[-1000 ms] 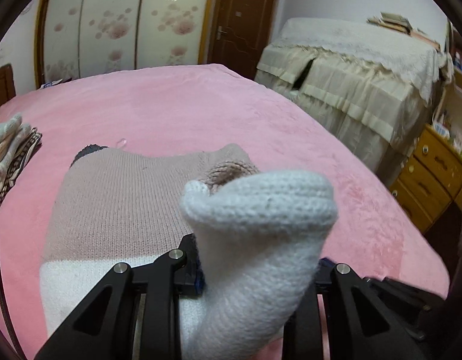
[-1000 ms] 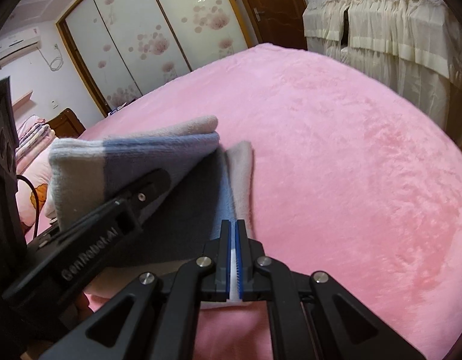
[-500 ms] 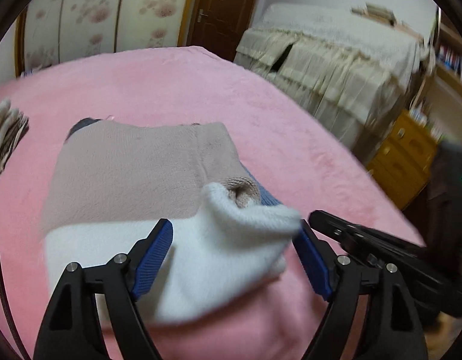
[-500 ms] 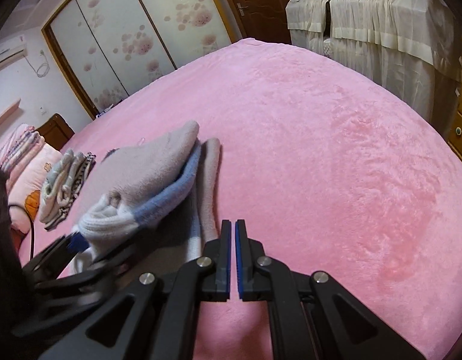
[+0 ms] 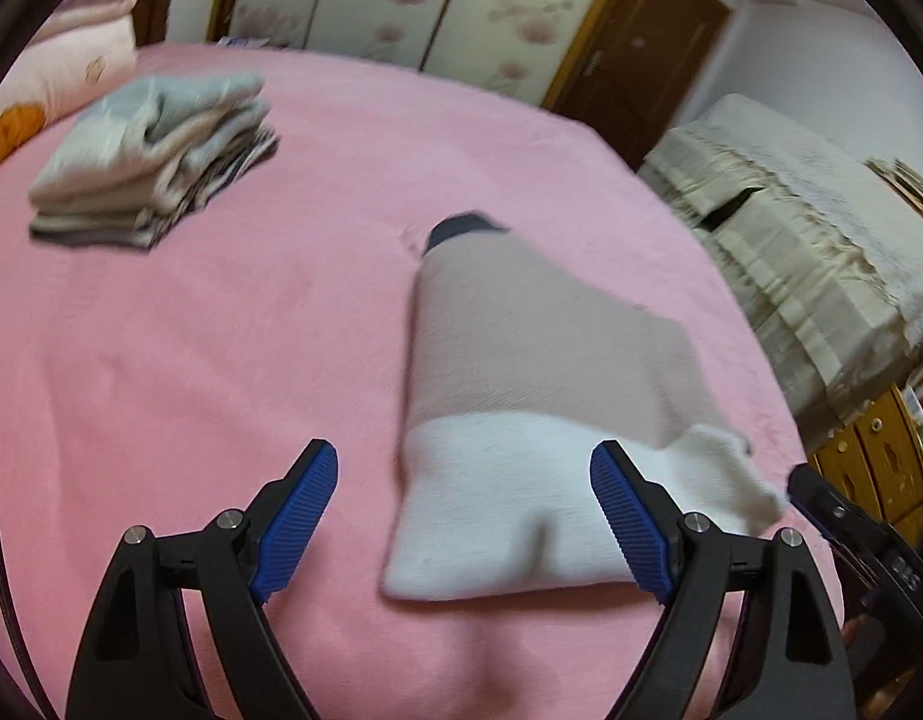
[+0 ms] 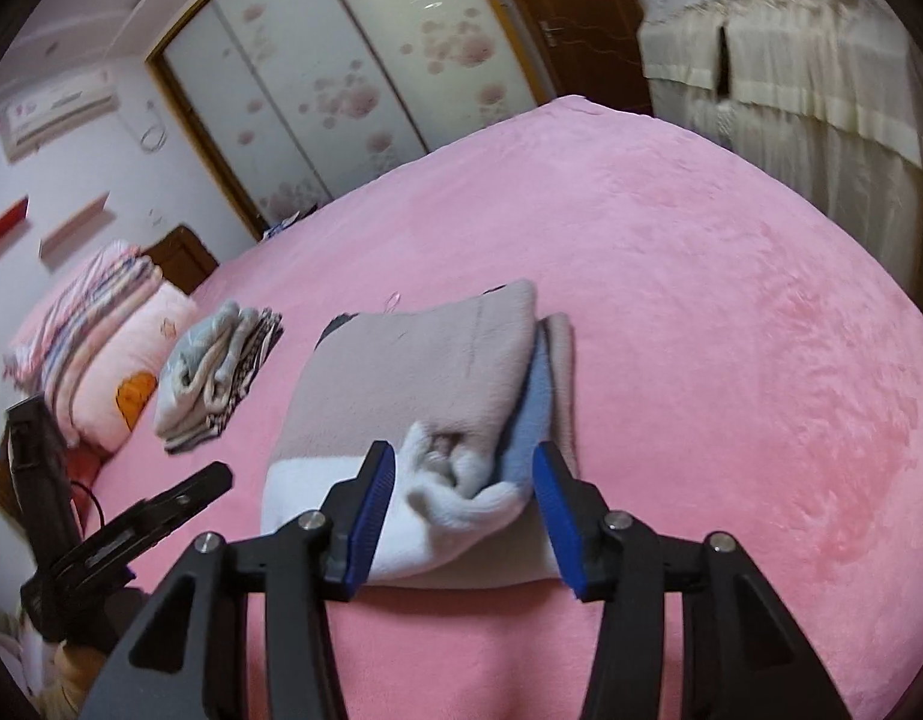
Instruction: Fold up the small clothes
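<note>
L wrist view: left tongs (image 5: 464,525) opening, nothing gripped; folded soft beige-and-white knit garment (image 5: 539,384) seen ahead-right on pink bed (image 5: 221,330).
R wrist view: right tongs (image 6: 464,510) opening, loose white cuff (image 6: 461,498) between, ungripped. Light, floppy; best taken at folded edge.

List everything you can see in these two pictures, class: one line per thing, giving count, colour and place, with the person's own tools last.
folded sweater: one, beige and white with a blue layer at its edge, lying on the bed just ahead of both tongs
stack of folded clothes: one, grey, cream and dark stripes, on the bed beyond and to the left of the sweater
bed cover: one, pink, under everything
pillow: one, pale pink with an orange print, at the bed's head
folded quilt: one, striped pink, on the pillow
wardrobe doors: white with pink flowers, back wall
left tongs: black, blue pads, opening, nothing gripped
right tongs: black, blue pads, opening around the sweater's white corner
</note>
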`<state>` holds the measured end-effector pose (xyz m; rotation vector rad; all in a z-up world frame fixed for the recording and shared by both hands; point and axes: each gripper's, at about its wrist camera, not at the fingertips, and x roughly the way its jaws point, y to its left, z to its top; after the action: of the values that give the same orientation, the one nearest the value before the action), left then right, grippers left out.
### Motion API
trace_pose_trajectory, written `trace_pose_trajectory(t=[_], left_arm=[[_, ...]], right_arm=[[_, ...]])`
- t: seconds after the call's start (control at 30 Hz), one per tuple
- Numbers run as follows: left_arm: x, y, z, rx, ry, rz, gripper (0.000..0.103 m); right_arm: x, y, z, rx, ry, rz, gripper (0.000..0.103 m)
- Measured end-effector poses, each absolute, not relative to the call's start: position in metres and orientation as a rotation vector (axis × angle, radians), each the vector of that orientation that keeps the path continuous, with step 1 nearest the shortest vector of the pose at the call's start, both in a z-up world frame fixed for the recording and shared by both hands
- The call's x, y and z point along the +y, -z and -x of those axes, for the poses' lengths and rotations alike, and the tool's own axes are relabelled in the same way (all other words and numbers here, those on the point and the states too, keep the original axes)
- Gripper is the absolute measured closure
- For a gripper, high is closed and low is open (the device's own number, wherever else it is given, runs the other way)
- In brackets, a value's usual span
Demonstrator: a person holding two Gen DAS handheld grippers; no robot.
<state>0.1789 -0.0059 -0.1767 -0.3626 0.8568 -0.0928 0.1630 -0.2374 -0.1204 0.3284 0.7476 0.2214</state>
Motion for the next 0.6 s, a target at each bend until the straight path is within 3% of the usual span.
trace_pose_trajectory(t=[0.17,0.23,0.27,0.3,0.6], left_arm=[[-0.006,0.199,-0.186,0.902,0.089,0.361,0.018],[-0.011,0.206,-0.187,0.914,0.089,0.351,0.018],[-0.014,0.209,-0.189,0.916,0.088,0.347,0.018],[-0.016,0.211,-0.191,0.918,0.084,0.344,0.018],[-0.027,0.233,-0.195,0.97,0.095,0.279,0.016]], right_arm=[[-0.217,0.123,-0.164,0.754,-0.231,-0.202,0.055],[-0.211,0.127,-0.165,0.756,-0.213,-0.138,0.065],[-0.209,0.131,-0.167,0.769,-0.199,-0.111,0.08],[-0.211,0.134,-0.169,0.785,-0.199,-0.109,0.087],[-0.257,0.185,-0.159,0.899,-0.122,-0.327,0.092]])
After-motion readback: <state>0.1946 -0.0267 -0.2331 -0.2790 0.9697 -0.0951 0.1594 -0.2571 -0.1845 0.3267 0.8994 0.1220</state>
